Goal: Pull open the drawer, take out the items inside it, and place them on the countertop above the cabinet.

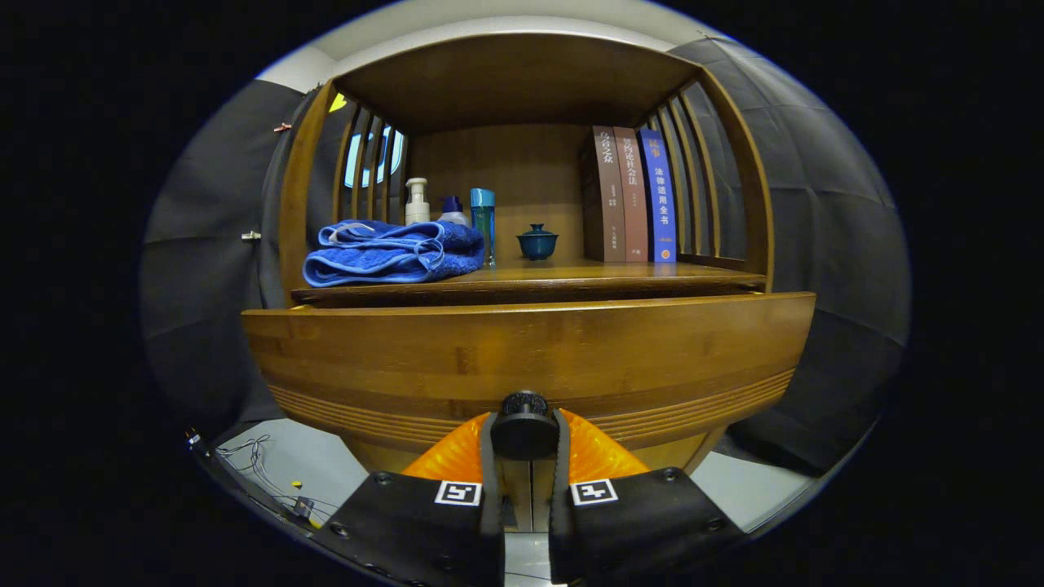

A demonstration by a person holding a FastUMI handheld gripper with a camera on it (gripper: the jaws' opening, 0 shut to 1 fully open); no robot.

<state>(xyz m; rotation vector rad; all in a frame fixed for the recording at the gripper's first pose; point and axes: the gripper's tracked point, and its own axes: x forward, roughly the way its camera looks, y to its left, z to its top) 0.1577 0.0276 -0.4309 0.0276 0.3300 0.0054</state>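
- Gripper (pixel 524 436), low centre: fingers nearly closed, both pressing the round ridged knob (pixel 524 425).
- Drawer (pixel 530 359): smooth wooden front, grooved lower edge, pulled slightly out.

Black cloth wall (pixel 824 212) behind, grey floor (pixel 310 465) — white ceiling (pixel 457 16).

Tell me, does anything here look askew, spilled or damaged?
Nothing stands out. The gripper is closed on the drawer knob. On the countertop, the blue towel lies folded, and the bottles, lidded cup and books stand upright.
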